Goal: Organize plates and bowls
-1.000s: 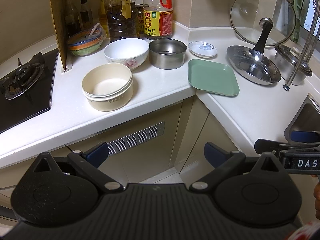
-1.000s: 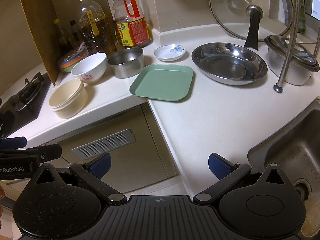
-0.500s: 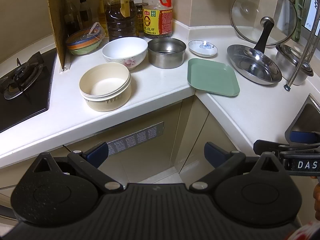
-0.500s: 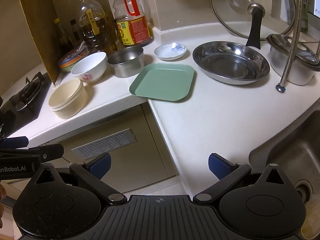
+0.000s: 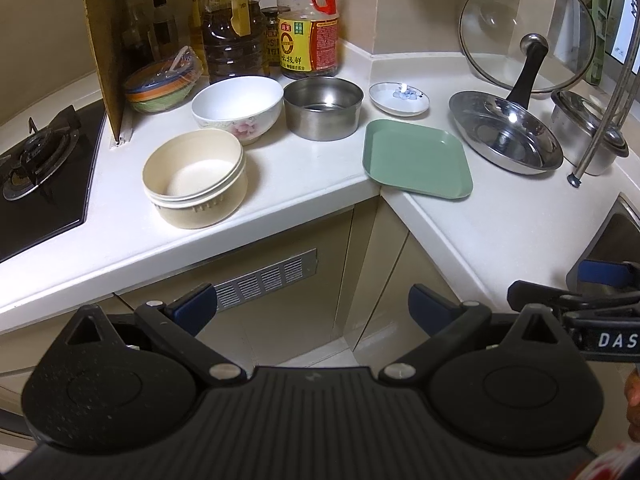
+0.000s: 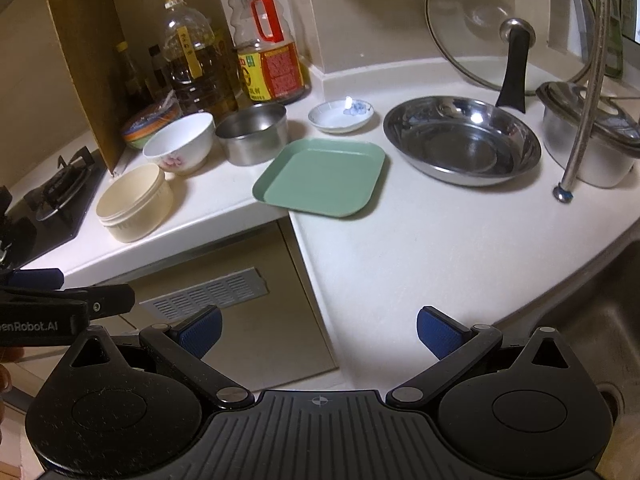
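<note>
On the white corner counter stand a cream round bowl (image 5: pixel 196 182), a white flowered bowl (image 5: pixel 237 108), a steel bowl (image 5: pixel 323 108), a small white saucer (image 5: pixel 399 98), a green square plate (image 5: pixel 416 159) and a wide steel dish (image 5: pixel 505 136). The same row shows in the right wrist view: cream bowl (image 6: pixel 135 201), flowered bowl (image 6: pixel 179 143), steel bowl (image 6: pixel 253 133), saucer (image 6: pixel 341 116), green plate (image 6: pixel 322 176), steel dish (image 6: pixel 462 140). My left gripper (image 5: pixel 312 304) and right gripper (image 6: pixel 319 327) are open, empty, and held off the counter's front edge.
Oil and sauce bottles (image 5: pixel 308 24) and a stack of coloured bowls (image 5: pixel 162 82) stand at the back. A gas hob (image 5: pixel 38 156) is at left behind a cardboard panel (image 5: pixel 106 40). A glass lid (image 6: pixel 508 20), a lidded steel pot (image 6: pixel 590 140), a hose (image 6: pixel 588 80) and a sink (image 6: pixel 592 300) are at right.
Both grippers have drifted slightly closer to the counter. The dishes have not moved and both grippers stay open.
</note>
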Demonstrator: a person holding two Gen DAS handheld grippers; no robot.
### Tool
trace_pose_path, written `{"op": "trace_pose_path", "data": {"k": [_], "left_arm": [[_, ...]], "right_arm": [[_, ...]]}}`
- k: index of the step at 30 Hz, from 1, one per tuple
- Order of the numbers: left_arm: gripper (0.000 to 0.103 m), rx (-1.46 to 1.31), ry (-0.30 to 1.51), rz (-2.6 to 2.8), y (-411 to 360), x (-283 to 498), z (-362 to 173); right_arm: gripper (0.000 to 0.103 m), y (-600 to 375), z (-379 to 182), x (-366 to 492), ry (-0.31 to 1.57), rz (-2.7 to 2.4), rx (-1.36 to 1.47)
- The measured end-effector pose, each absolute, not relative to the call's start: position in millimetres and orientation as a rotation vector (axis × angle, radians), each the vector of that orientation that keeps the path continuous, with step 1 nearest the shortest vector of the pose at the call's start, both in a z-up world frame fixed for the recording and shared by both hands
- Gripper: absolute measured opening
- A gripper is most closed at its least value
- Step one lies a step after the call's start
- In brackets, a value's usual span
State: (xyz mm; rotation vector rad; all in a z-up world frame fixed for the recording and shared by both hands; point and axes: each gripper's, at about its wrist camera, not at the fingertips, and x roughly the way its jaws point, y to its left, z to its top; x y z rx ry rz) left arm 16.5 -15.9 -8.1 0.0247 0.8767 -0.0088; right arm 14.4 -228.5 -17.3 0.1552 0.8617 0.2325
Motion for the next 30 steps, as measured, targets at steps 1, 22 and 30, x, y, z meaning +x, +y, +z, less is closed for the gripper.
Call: {"op": "trace_pose_path", "data": {"k": [1,22,30], "left_arm": [[0.102,0.025,0.872,-0.007,-17,17,-9],[0.088,0.031,0.812,-0.052,-40,98,-28],[0.065,0.045,0.844,-0.125,-46,157,-45]], "right_arm": [[0.103,-230,-19,15,0.857,0.234,0.159],[0.080,-267,-33,72,0.767,0.198,0.279],[0.062,-263,-47,112,0.751,0.173,0.311]]}}
